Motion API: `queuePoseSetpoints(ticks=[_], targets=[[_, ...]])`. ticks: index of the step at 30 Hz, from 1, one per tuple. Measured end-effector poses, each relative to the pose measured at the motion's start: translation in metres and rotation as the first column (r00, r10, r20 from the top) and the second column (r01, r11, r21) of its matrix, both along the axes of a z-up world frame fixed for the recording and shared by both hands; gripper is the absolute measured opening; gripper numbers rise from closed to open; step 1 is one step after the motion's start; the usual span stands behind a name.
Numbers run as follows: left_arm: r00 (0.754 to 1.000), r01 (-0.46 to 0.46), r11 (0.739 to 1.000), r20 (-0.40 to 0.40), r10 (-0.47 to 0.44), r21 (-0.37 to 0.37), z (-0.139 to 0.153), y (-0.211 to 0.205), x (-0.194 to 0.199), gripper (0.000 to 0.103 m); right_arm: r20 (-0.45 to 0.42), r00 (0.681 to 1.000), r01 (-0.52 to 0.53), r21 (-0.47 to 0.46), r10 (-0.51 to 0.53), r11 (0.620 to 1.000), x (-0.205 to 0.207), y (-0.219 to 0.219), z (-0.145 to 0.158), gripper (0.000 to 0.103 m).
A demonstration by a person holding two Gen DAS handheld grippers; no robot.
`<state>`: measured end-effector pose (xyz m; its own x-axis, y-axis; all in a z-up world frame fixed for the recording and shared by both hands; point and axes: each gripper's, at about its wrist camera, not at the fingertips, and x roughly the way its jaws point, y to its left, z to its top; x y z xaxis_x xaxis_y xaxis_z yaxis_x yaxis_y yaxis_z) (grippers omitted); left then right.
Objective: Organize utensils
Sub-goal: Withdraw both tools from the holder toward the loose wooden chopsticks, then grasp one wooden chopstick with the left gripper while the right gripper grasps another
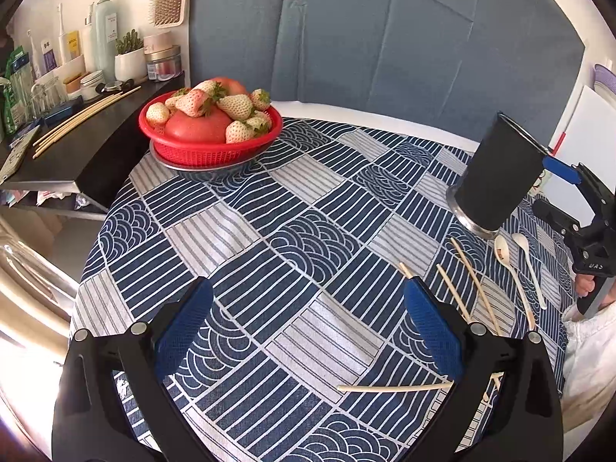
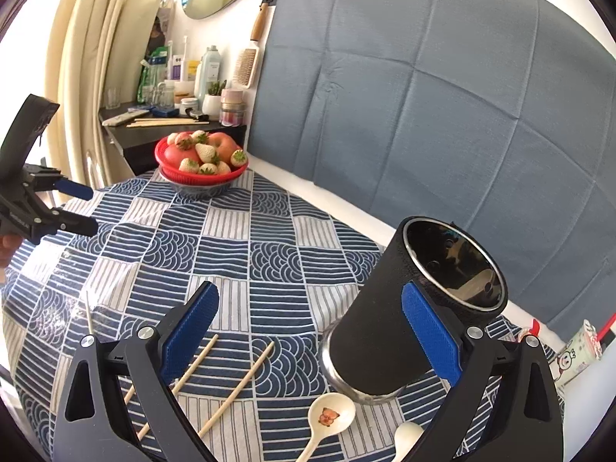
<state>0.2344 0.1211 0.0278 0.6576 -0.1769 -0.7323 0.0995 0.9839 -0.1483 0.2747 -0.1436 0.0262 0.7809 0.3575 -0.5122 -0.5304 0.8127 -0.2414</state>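
A black utensil cup (image 2: 389,319) with a steel rim stands on the patterned tablecloth (image 2: 238,254); it also shows at the right of the left wrist view (image 1: 496,177). Wooden chopsticks (image 2: 235,389) and two white spoons (image 2: 327,419) lie in front of it. In the left wrist view the chopsticks (image 1: 473,285), one more chopstick (image 1: 392,387) and the spoons (image 1: 512,269) lie at the right. My right gripper (image 2: 308,331) is open, its right finger against the cup's side. My left gripper (image 1: 308,319) is open and empty above the cloth.
A red basket of strawberries and apples (image 1: 210,127) sits at the table's far left. A dark shelf (image 1: 77,142) with bottles, jars and more chopsticks stands beyond it. A grey padded panel (image 1: 385,38) backs the table.
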Motion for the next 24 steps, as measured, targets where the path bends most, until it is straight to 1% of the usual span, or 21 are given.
queuePoseSetpoints(ticks=[2,5,8,11,15,19,22,23,24], targets=[[1.0,-0.016,1.0,-0.024,0.016,-0.008,-0.005,0.002,-0.003,0.097,-0.046,0.999,-0.017,-0.024,0.016,1.0,0.0,0.005,-0.01,0.092],[0.999,-0.039,0.999,-0.038,0.039,-0.006,-0.009,0.002,-0.009,0.097,-0.105,0.994,-0.049,-0.072,0.042,0.996,-0.001,0.013,-0.028,0.092],[0.996,-0.065,0.998,-0.057,0.064,-0.021,-0.013,0.0,-0.015,0.097,-0.132,0.989,-0.082,-0.137,0.064,0.987,-0.004,0.021,-0.046,0.092],[0.99,-0.115,0.993,-0.088,0.113,-0.02,-0.017,-0.002,-0.02,0.097,-0.166,0.982,-0.12,-0.172,0.091,0.978,-0.004,0.026,-0.057,0.092],[0.98,-0.161,0.987,-0.124,0.158,-0.017,-0.02,-0.008,-0.025,0.097,-0.224,0.97,-0.138,-0.176,0.097,0.975,0.001,0.024,-0.069,0.092],[0.972,-0.187,0.982,-0.152,0.18,-0.039,-0.019,-0.015,-0.031,0.097,-0.292,0.954,-0.127,-0.165,0.075,0.978,0.01,0.02,-0.077,0.092],[0.964,-0.209,0.976,-0.177,0.197,-0.054,-0.018,-0.02,-0.034,0.097,-0.359,0.932,-0.117,-0.148,0.057,0.982,0.018,0.017,-0.082,0.092],[0.959,-0.239,0.969,-0.175,0.225,-0.066,-0.017,-0.019,-0.036,0.097,-0.383,0.923,-0.112,-0.147,0.048,0.983,0.019,0.016,-0.084,0.092],[0.946,-0.286,0.955,-0.183,0.269,-0.073,-0.017,-0.018,-0.039,0.097,-0.402,0.915,-0.11,-0.147,0.042,0.983,0.02,0.016,-0.084,0.092]])
